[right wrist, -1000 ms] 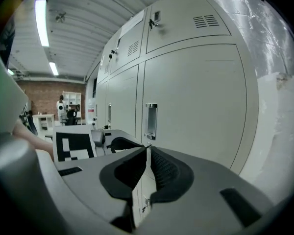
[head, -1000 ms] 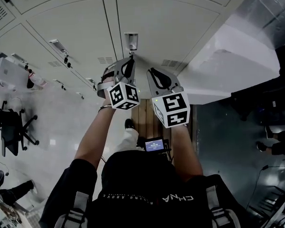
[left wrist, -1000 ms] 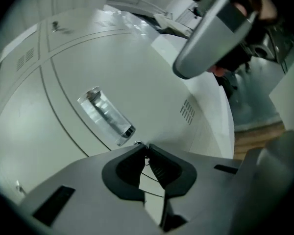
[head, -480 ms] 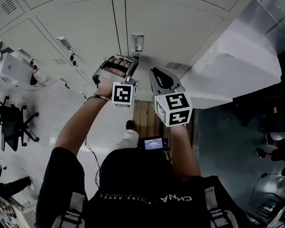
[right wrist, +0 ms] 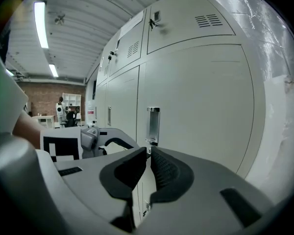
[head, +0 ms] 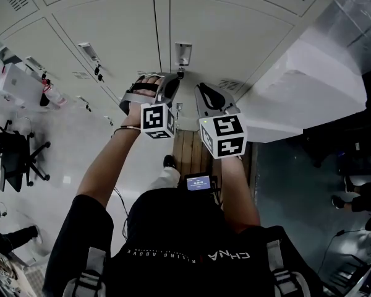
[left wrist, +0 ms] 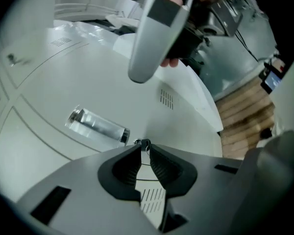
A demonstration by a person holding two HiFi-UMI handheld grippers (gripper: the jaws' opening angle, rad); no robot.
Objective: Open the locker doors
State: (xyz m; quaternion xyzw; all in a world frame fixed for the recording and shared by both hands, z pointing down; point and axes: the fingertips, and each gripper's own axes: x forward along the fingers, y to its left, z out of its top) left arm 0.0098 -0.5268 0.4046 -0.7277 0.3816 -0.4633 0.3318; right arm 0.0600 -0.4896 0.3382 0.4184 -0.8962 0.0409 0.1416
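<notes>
The grey locker door [head: 235,36] carries a recessed metal handle [head: 183,52] with a small key [head: 180,75] in the lock just under it. My left gripper [head: 175,79] is at that lock. In the left gripper view the left gripper [left wrist: 144,146] is shut, its tips pinching the key [left wrist: 145,142] next to the handle [left wrist: 97,125]. My right gripper [head: 200,90] hovers beside it, a little short of the door. The right gripper view shows the right gripper [right wrist: 148,153] shut on nothing, aimed at the handle [right wrist: 153,124]. All doors look closed.
More closed lockers with keys [head: 96,67] run off to the left. A white wrapped block [head: 309,73] juts out on the right of the door. A wooden pallet [head: 188,150] lies underfoot. An office chair [head: 15,159] stands far left, and a person [head: 358,190] at the right edge.
My left gripper has rolled over and moved up from below the handle onto the key. The right gripper has stayed almost still beside it.
</notes>
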